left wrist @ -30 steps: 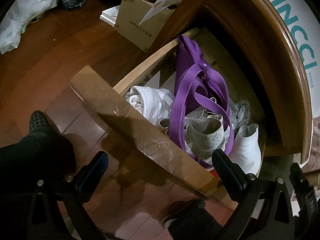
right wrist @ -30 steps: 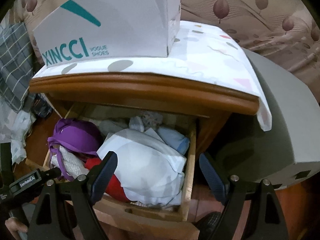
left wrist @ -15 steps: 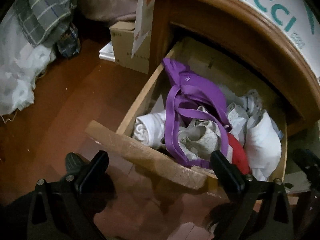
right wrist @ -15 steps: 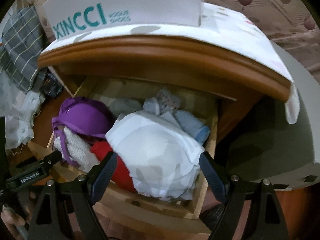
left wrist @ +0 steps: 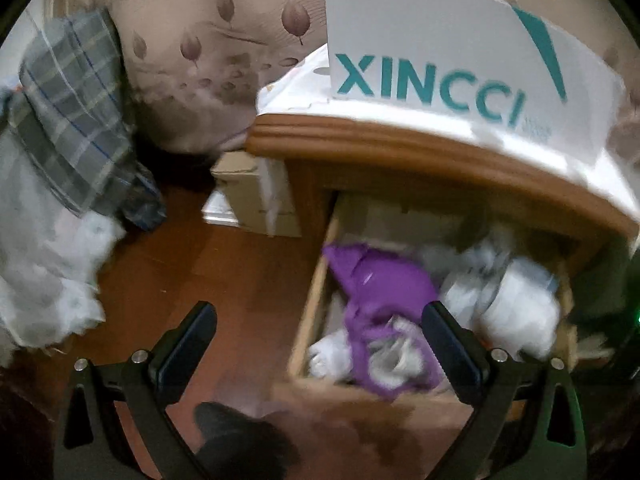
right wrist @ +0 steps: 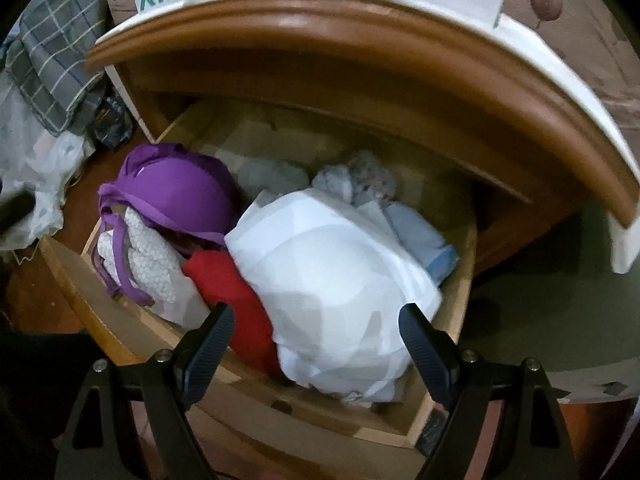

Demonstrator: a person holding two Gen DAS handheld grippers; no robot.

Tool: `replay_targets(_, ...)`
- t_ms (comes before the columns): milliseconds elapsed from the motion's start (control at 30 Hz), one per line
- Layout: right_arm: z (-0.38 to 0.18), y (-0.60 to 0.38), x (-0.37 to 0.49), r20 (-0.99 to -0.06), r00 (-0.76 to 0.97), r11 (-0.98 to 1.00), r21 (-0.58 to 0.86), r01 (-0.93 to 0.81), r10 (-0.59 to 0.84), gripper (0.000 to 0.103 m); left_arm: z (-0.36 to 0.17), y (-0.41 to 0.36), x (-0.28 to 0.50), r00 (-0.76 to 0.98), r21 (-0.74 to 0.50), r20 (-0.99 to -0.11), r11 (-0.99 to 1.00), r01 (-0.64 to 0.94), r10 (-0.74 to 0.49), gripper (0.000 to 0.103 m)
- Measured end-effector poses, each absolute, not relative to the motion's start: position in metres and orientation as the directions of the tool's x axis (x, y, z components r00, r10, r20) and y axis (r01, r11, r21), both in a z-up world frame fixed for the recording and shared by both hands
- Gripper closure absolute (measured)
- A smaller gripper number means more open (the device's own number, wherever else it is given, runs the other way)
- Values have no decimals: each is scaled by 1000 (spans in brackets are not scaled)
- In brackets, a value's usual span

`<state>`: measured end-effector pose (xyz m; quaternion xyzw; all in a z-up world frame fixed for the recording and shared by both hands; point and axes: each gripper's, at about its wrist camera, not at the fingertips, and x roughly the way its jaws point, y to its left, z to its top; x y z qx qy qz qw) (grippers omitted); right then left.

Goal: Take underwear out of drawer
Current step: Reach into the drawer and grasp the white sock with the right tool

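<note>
The drawer [right wrist: 460, 280] stands pulled out, so that part is done; nothing is lifted yet. My right gripper [right wrist: 316, 336] hangs spread wide and empty over the white underwear [right wrist: 332, 276]. My left gripper [left wrist: 320, 344], also spread and empty, hangs near the purple bra [left wrist: 384, 284].

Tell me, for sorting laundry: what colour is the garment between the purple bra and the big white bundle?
Red, clearest in the right wrist view.

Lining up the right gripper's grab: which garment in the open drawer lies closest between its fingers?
The big white garment, heaped at the drawer's right side. It sits directly ahead of the open right gripper; the red piece is off by its left finger, the purple bra farther left.
</note>
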<state>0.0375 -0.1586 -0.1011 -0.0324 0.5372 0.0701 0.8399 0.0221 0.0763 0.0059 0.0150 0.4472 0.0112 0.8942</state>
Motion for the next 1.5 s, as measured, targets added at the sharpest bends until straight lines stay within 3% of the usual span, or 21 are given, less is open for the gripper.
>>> replay_targets(200,-114,-151,47,-933,352,981,-3,-194,67,17,-7,91,45,591,-11,-806,998,-63,28,1)
replay_targets(367,-118,-139,60,-948,318,964,-92,-250,-8,17,-31,113,54,505,-90,-863,992,-93,-31,1)
replay_targets(533,-127,-131,77,-954,293,940,-157,-302,-66,17,-36,126,55,489,-104,-872,983,-152,-17,1)
replay_targets(933,-166,-122,103,-966,208,884,-226,-408,-151,17,-39,121,58,458,-109,-888,986,-127,-39,1)
replay_targets(1067,-162,-128,103,-971,210,905,-189,-382,-114,18,-41,121,59,451,-103,-892,986,-130,-33,1)
replay_targets(1100,-161,-131,102,-972,211,909,-182,-374,-108,20,-41,121,59,450,-102,-893,986,-133,-32,1)
replay_targets(1233,-153,-138,100,-972,226,927,-137,-348,-58,52,-42,123,60,447,-117,-894,983,-143,-41,1)
replay_targets(1333,-145,-151,95,-972,235,952,-82,-294,-11,66,-46,125,62,434,-133,-900,978,-160,-51,1)
replay_targets(1500,-128,-174,81,-952,299,984,9,-177,63,79,-47,121,63,432,-140,-900,978,-154,-61,1)
